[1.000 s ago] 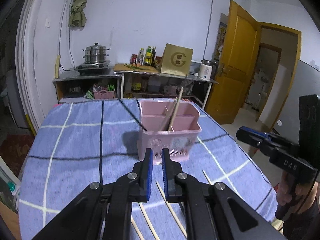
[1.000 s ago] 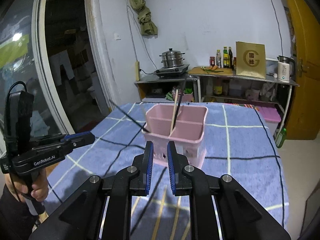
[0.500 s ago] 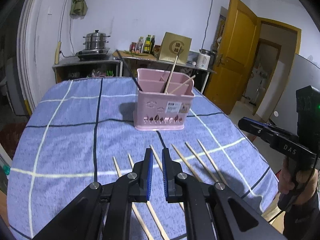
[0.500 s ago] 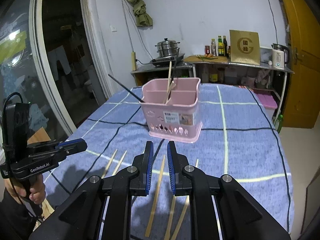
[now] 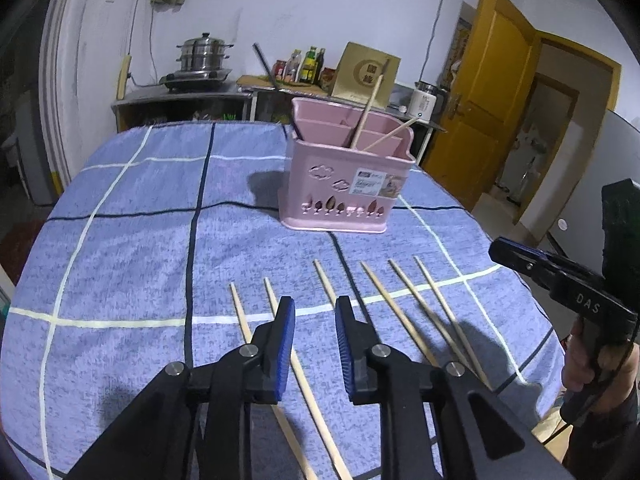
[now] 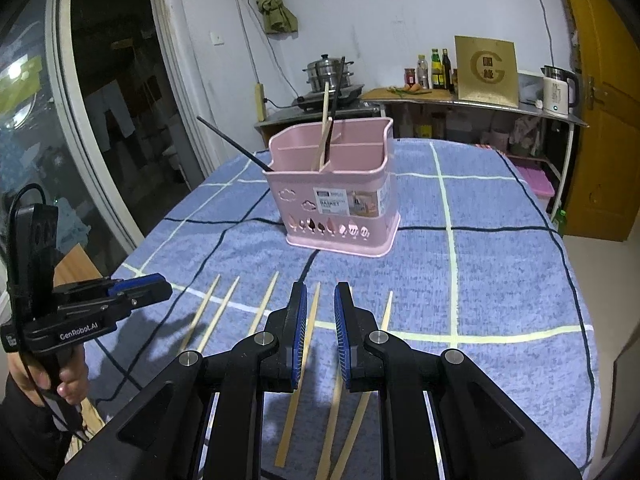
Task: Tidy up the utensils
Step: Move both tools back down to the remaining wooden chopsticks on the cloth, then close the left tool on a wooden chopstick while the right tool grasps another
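The big table [image 5: 120, 208] has a blue checked cloth on it. The pink basket [image 5: 344, 184] stands in the middle, far from both grippers, w/ a few sticks already poking out of it. 6 light wooden chopsticks [image 5: 404, 312] lie loose on the cloth on the near side of the basket, side by side. Their long way runs from the basket toward the person, about the same way both grippers point, so the jaws can close across a stick.

The left gripper [image 5: 314, 344] hangs just above the row. Its jaws are opening, w/ a small gap now & nothing in it. 1 stick [image 5: 280, 312] runs under its left finger & another stick [image 5: 326, 284] points at the gap from just ahead. So the nearest sticks lie below & a bit in front.

The right gripper [image 6: 320, 334] has a narrow gap, also empty. A stick [image 6: 313, 312] lies just under its left finger, going down past the gap.

Both grippers are about as near to the sticks, I think. Next job is prob. to drop onto 1 stick & pinch it.
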{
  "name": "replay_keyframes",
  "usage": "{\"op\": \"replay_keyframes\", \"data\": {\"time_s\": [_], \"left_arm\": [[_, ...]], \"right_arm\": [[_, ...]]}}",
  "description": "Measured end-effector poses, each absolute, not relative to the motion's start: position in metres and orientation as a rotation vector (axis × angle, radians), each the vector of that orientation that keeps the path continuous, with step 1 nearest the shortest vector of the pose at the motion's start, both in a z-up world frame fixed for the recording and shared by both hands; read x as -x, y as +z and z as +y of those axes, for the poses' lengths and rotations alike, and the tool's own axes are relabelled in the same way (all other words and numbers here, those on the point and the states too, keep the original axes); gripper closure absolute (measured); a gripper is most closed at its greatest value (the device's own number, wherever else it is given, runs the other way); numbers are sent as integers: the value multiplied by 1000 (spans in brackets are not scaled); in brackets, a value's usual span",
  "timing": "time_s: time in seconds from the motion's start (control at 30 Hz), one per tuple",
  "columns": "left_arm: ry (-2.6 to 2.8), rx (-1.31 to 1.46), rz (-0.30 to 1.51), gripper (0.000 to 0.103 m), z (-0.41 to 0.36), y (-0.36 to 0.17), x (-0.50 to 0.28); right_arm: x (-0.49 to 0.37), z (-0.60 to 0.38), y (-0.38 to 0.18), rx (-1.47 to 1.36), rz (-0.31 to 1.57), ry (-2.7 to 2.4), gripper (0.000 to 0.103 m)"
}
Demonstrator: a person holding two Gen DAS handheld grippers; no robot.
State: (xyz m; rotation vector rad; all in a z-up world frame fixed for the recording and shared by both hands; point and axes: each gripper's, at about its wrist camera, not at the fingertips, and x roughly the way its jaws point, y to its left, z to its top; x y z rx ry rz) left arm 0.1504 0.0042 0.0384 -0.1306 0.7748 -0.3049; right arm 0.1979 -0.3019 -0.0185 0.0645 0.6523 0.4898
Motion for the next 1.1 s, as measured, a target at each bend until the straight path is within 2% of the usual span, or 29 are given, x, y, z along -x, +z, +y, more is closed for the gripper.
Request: {"op": "replay_keyframes", "data": {"time_s": [0.53,1.1], "left_arm": [[-313,89,944,82,-31,6,-204],[-282,64,1035,82,-51,-26,-253]], "right_arm": [[-241,-284,-60,11,800,463,89],[-279,-268,-91,58,904,459,89]]}}
